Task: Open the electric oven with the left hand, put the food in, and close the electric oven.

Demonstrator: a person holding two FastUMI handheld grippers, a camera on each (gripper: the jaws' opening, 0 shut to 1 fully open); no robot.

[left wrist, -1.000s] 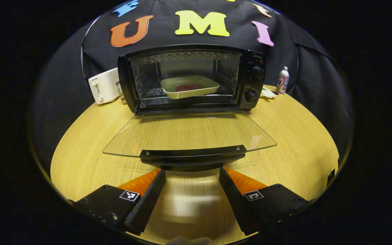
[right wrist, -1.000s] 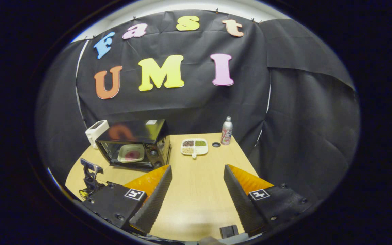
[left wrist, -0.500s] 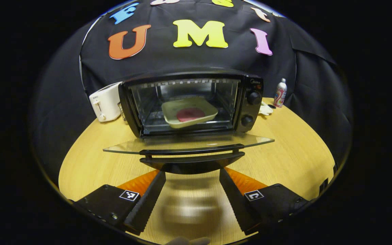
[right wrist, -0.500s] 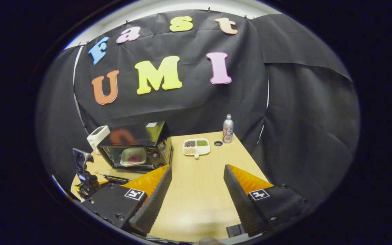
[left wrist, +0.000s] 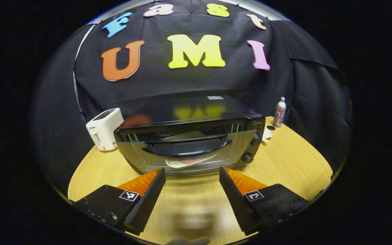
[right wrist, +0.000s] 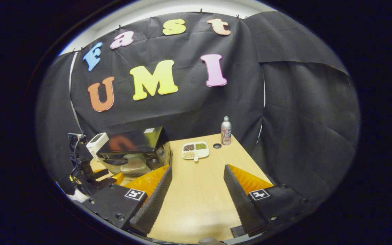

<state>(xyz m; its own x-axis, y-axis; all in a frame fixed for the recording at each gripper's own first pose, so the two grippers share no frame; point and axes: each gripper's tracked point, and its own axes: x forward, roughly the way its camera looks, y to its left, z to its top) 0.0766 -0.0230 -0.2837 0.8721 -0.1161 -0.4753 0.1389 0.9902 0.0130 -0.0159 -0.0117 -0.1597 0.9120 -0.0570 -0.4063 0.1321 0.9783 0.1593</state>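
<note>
The electric oven (left wrist: 189, 136) sits toward the back left of the wooden worktop (left wrist: 294, 163), a squat black box with a glossy top. Its glass door (left wrist: 189, 154) is swung most of the way up but not yet flush, with the dish of food (left wrist: 189, 162) visible through it, inside. The door's handle (left wrist: 185, 149), a dark curved bar, runs crosswise, straight ahead of the left claw (left wrist: 192, 177), which hangs just in front of the door with its serrated, wedge-shaped fingers apart and holding nothing. That claw is clearly the nearer one, so a forward push looks like all that remains. The right claw (right wrist: 197, 178) hovers well apart over bare worktop, fingers spread and empty. A white toaster (left wrist: 104, 128) stands beside the oven.
</note>
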